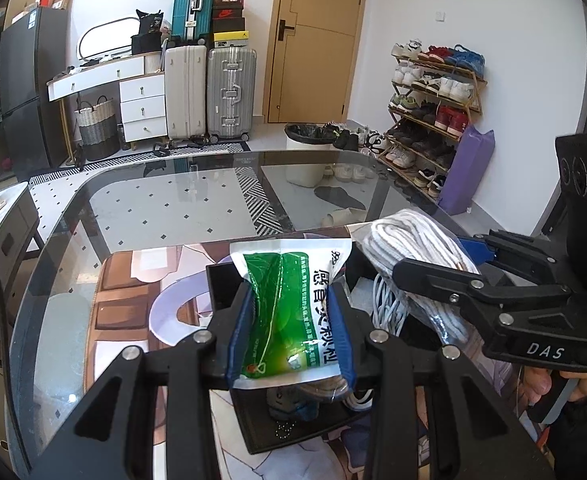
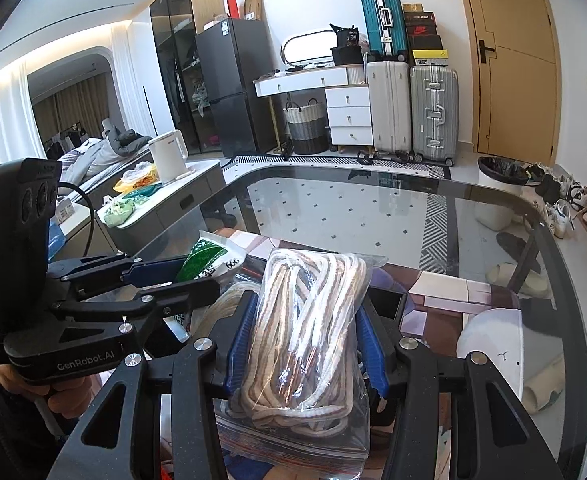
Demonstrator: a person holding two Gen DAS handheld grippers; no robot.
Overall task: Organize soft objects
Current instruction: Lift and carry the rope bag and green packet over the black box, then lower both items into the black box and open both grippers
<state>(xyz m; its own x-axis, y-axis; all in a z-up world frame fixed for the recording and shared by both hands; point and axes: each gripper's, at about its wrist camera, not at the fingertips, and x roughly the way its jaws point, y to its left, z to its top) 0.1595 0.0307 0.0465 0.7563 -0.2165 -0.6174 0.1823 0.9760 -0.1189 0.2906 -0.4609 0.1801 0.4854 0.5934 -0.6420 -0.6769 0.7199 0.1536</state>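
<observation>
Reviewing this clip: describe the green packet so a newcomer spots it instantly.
Start at the glass table, then the black tray at its near edge. Above the tray, the left gripper is shut on the green packet. It is flat, green and white with printed characters, unlike the clear bag of rope beside it.

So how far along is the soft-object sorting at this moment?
Midway, it seems. Done: the black tray already holds some items. In hand: left gripper clamps the green sachet, right gripper clamps the bagged rope, both over the tray. Left: releasing both.
</observation>
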